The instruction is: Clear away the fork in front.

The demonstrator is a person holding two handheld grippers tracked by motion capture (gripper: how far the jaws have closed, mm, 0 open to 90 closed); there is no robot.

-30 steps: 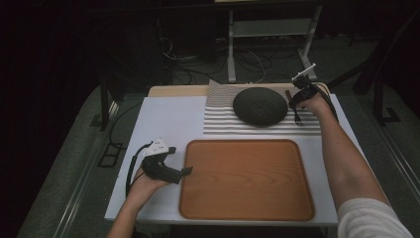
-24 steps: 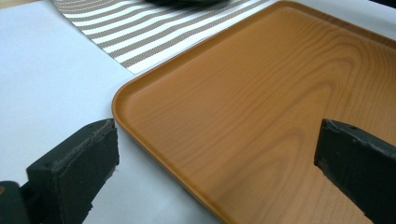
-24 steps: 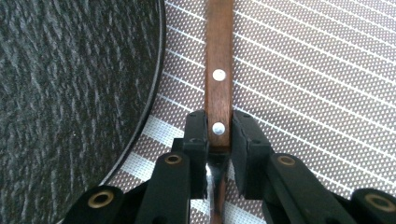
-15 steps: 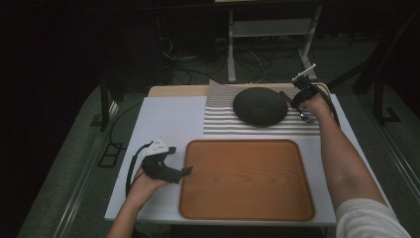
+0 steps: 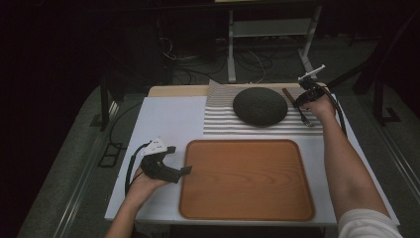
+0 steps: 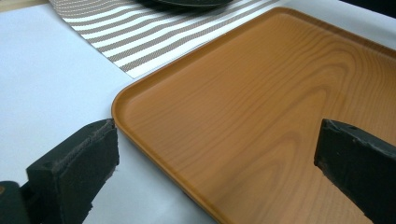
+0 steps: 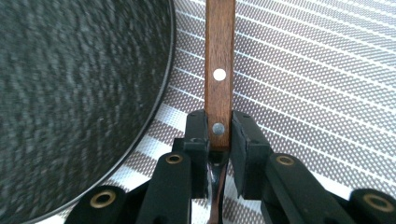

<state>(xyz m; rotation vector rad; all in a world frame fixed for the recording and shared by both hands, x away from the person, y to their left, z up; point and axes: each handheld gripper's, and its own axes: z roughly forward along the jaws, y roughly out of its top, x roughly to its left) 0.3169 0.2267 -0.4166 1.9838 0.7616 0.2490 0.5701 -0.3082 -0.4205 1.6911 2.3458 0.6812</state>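
- The right gripper (image 7: 219,135) has its fingers (image 7: 196,135) clenched on the wooden handle (image 7: 220,56) of a utensil, gripping it low down, where the wood meets the metal shank.
- In the high view that utensil (image 5: 297,105) is at the far right of the bench (image 5: 168,119), over the striped placemat (image 5: 223,119) and just beside the dark round plate (image 5: 259,105); whether it has left the mat cannot be told. Its working end looks like a fork, but it is too small to be sure.
- The left gripper (image 5: 171,161) rests near the left edge of the wooden tray (image 5: 247,181), its fingers (image 6: 74,163) released and wide apart, with nothing between them. The tray's corner (image 6: 126,100) lies just ahead of them in the left gripper view.
- Judged from this, the step in hand is the pick-up of the utensil: the grasp is made and the carry has not begun.
- The likely destination is the tray, which lies bare. The next move would call for a clean lift off the mat, clear of the plate's rim, and then a sweep back toward the person.
- The narrow grip near one end could let the utensil swing, so a level, unhurried carry would suit.
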